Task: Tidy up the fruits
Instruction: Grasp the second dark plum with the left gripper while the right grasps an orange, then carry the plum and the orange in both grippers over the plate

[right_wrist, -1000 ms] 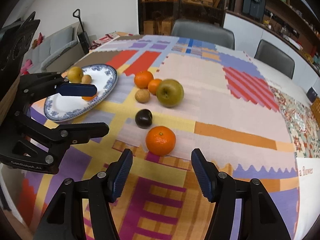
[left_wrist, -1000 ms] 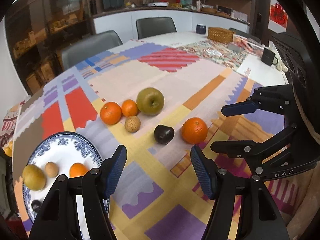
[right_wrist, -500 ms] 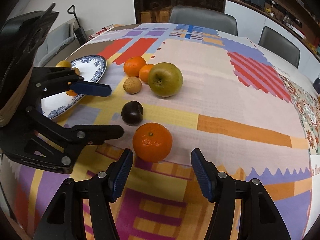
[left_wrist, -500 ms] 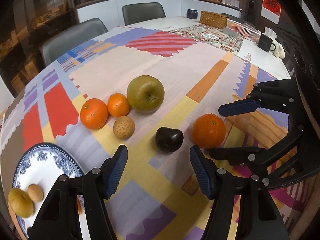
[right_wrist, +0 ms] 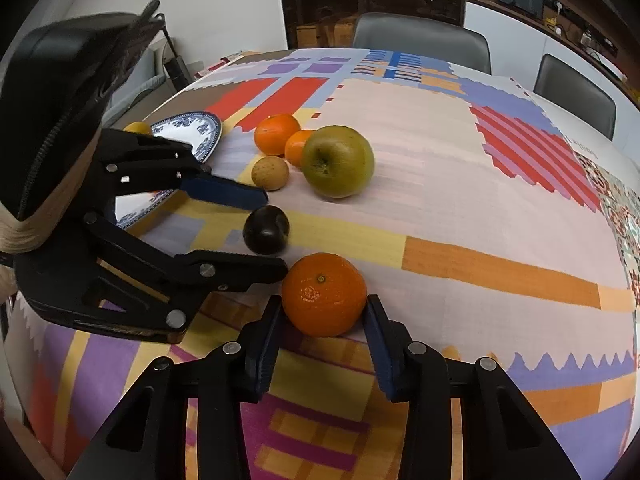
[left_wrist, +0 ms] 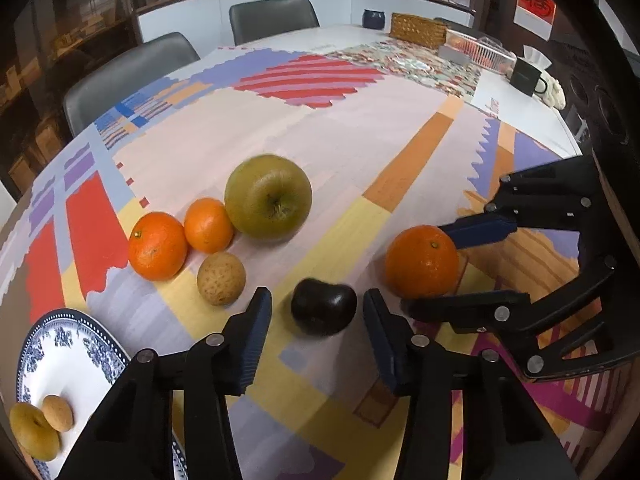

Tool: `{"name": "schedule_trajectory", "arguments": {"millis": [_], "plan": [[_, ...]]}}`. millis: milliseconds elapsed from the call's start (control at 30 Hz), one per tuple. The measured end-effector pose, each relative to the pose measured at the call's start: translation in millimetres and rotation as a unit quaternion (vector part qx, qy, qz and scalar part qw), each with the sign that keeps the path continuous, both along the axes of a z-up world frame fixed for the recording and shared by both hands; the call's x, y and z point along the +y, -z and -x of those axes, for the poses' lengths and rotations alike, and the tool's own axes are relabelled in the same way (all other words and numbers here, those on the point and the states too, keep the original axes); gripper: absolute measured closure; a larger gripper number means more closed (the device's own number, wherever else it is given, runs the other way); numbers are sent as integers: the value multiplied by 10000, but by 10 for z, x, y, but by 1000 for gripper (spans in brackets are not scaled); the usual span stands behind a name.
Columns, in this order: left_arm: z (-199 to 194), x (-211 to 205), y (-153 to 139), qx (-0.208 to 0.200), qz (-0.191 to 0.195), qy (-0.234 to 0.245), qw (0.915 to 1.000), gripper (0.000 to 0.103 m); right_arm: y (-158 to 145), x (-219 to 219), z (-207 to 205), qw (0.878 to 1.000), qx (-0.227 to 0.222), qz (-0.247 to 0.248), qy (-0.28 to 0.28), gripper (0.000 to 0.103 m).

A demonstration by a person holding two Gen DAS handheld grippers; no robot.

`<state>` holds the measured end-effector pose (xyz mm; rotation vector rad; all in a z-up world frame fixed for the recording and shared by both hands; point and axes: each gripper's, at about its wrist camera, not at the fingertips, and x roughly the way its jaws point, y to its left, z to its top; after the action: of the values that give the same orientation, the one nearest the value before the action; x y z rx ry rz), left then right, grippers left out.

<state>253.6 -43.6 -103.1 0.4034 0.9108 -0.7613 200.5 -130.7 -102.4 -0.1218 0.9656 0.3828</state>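
Flanking a large orange [right_wrist: 324, 294], the right gripper [right_wrist: 323, 332] has its jaws spread wide, the pads just beside the fruit's sides; contact is unclear. The left gripper [left_wrist: 316, 334] is open wide too, a dark plum [left_wrist: 323, 306] just ahead between its tips. Beyond lie 2 oranges [left_wrist: 157, 245], a green apple [left_wrist: 268, 197] and a plate [left_wrist: 76, 354] on the tabletop [right_wrist: 440, 184].

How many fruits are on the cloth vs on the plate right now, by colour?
On the cloth:
Orange: 3 (near orange, big mandarin, small mandarin)
Green: 1 (apple)
Dark: 1 (plum)
Tan: 1 (small round fruit)
On the plate, visible part only:
Yellow: 1 (pear)
Tan: 1 (small fruit)
Total: 8
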Motion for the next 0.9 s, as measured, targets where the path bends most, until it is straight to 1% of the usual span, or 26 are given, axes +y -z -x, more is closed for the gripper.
{"name": "schedule_trajectory", "arguments": {"millis": [33, 100, 267, 333, 500, 667, 900], "plan": [[-8, -8, -5, -2, 13, -47, 10000, 63, 0, -16, 0, 10000, 8, -29, 44, 62], [-21, -17, -13, 70, 83, -98, 9999, 73, 0, -43, -2, 9999, 17, -73, 103, 62], [13, -16, -46, 134, 118, -348, 9992, 73, -5, -99, 2, 9995, 52, -208, 217, 62], [56, 4, -89, 118, 189, -446, 9988, 73, -18, -109, 15, 9994, 43, -240, 227, 62], [161, 29, -200, -43, 129, -637, 9979, 73, -66, -122, 66, 9994, -7, -283, 196, 62], [274, 87, -328, -163, 220, -824, 9962, 73, -165, -134, 125, 9992, -118, -326, 197, 62], [433, 211, -520, -351, 408, -1179, 9916, 73, -334, -99, 224, 9985, -320, -416, 127, 62]]}}
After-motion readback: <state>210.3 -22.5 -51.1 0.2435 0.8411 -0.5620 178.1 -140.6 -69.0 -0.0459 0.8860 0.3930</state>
